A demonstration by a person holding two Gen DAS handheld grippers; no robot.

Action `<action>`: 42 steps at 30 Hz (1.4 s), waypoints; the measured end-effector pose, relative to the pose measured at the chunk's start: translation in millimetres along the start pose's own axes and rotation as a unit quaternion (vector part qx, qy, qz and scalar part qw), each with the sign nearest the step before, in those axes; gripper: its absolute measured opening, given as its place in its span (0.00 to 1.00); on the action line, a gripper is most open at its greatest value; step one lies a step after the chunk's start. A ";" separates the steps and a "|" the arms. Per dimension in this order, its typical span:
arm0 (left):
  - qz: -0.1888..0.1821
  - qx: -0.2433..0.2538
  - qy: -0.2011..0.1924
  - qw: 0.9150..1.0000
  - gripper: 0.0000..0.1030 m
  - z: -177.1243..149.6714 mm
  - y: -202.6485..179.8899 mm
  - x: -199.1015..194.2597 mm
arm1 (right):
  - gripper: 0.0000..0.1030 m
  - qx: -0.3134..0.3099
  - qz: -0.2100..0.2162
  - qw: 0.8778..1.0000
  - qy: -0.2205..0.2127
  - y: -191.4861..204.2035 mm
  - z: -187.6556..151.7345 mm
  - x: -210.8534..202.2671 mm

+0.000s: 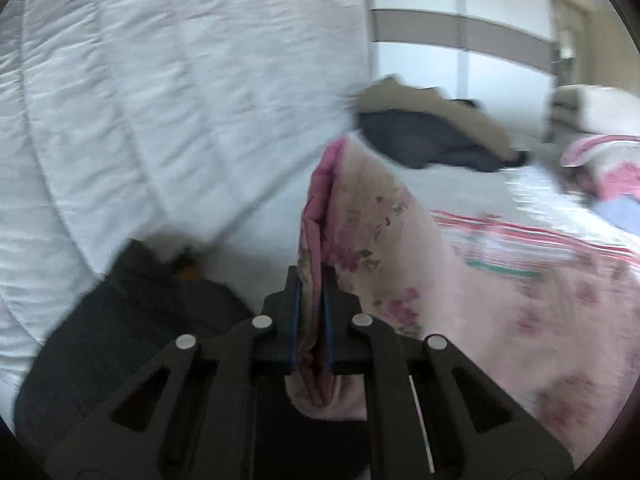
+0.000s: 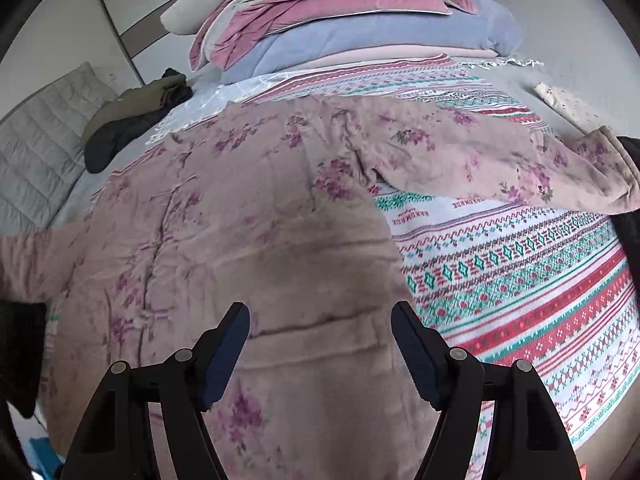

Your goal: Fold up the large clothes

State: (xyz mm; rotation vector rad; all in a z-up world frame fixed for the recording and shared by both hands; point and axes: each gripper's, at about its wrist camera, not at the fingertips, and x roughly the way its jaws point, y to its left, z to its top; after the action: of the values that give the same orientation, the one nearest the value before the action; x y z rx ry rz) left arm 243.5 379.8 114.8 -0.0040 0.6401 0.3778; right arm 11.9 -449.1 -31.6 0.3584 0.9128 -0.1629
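Note:
A large pink robe with purple flowers (image 2: 248, 216) lies spread on the bed, one sleeve (image 2: 500, 160) stretched to the right. My right gripper (image 2: 320, 320) is open and empty, just above the robe's lower part near a pocket. My left gripper (image 1: 311, 292) is shut on a bunched edge of the pink robe (image 1: 360, 224) and holds it lifted off the bed; the left wrist view is blurred by motion.
A patterned red, green and white blanket (image 2: 520, 280) covers the bed under the robe. Folded quilts and pillows (image 2: 360, 20) are stacked at the far end. A brown and dark pile of clothes (image 2: 132, 120) lies left. A white quilted cover (image 1: 140, 100) fills the left.

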 end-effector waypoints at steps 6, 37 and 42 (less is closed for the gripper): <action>0.079 -0.004 0.044 0.996 0.07 -7.9 24.0 73.4 | 0.72 0.012 -0.019 1.000 0.001 -8.4 9.7 14.8; -0.290 -0.084 0.186 0.935 0.95 -160.3 -212.2 -87.6 | 0.80 0.327 -0.078 0.936 -0.108 -319.5 48.2 -11.4; -0.269 -0.060 0.183 0.944 0.95 -178.6 -247.8 -91.2 | 0.79 0.379 -0.058 0.916 -0.119 -344.3 51.3 15.4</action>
State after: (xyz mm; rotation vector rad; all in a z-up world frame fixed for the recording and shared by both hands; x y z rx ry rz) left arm 157.9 96.4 -3.3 -0.3673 0.9487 -0.1214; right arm -39.8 -787.6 -95.8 0.9825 0.5962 -0.6657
